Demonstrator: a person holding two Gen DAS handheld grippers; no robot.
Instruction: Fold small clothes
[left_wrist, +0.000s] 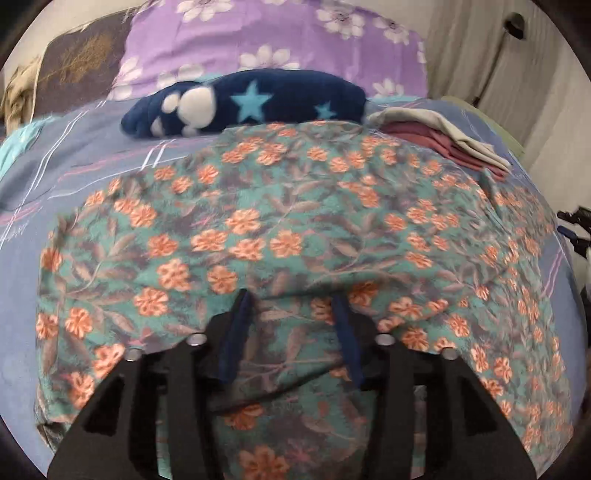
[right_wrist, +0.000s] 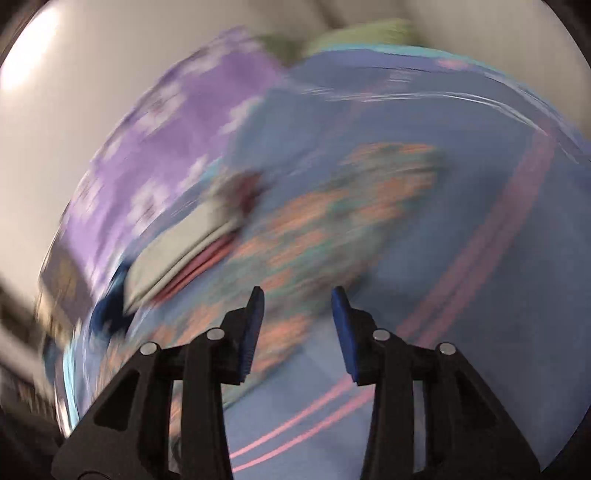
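Note:
A teal garment with orange flowers (left_wrist: 280, 229) lies spread on the blue bedsheet (left_wrist: 74, 173) and fills most of the left wrist view. My left gripper (left_wrist: 291, 299) is open, its blue pads low over the garment's near part, with cloth showing between the fingers. In the right wrist view, which is heavily blurred, the same garment (right_wrist: 332, 221) lies ahead. My right gripper (right_wrist: 297, 295) is open and empty above the sheet (right_wrist: 480, 184) at the garment's edge.
A stack of folded clothes, grey over maroon (left_wrist: 443, 136), sits at the back right; it also shows in the right wrist view (right_wrist: 184, 251). A navy star blanket (left_wrist: 251, 99) and a purple flowered pillow (left_wrist: 277, 40) lie behind. A wall or curtain (left_wrist: 480, 55) bounds the bed.

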